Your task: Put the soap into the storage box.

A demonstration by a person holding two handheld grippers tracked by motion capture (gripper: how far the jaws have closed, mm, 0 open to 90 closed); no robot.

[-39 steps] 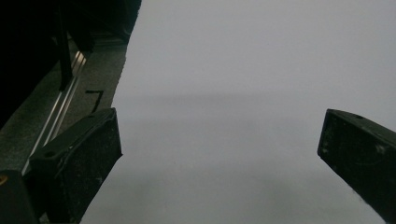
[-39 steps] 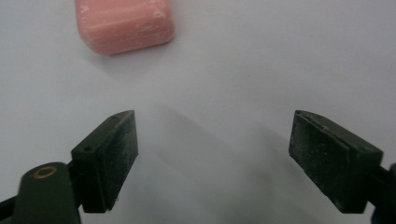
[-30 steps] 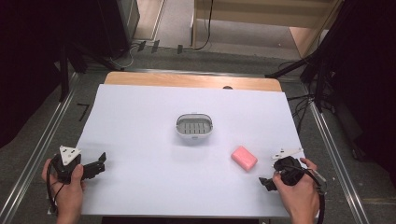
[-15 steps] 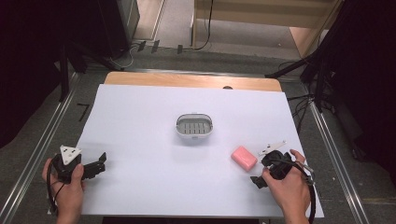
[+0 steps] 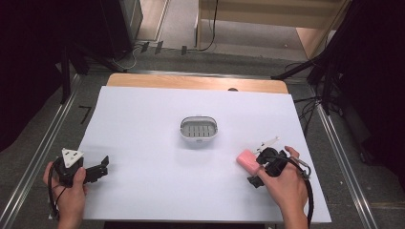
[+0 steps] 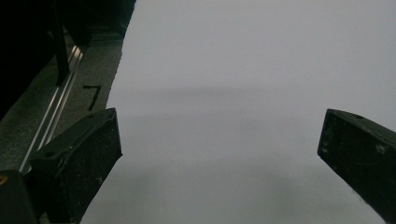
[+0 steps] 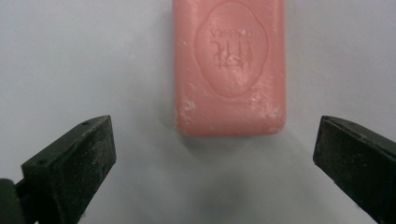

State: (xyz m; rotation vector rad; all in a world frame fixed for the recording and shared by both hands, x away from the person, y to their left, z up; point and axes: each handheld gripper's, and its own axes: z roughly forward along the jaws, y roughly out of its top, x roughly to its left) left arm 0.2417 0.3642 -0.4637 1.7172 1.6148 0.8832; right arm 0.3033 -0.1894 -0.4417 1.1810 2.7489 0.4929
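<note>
A pink bar of soap (image 5: 249, 161) (image 7: 229, 65) lies flat on the white table cover, right of centre and near the front. My right gripper (image 5: 260, 168) (image 7: 212, 161) hovers right over it, open, its jaws wide apart just short of the bar's near end. An embossed oval stamp shows on the soap's top. A small grey soap dish (image 5: 199, 129) with a slotted floor sits in the middle of the table. At the front left my left gripper (image 5: 98, 168) (image 6: 219, 154) stands open above bare white cover, nothing between its jaws.
The white cover (image 5: 143, 124) spans most of the table, with a wooden strip (image 5: 191, 82) at the far edge. Metal rails (image 5: 43, 143) run along both sides. Cables lie on the floor beyond the table. A black mark (image 6: 92, 95) sits on the grey surface left of the cover.
My right gripper has moved left and forward from the table's front right corner to sit right over the pink soap. The left gripper has stayed put.
</note>
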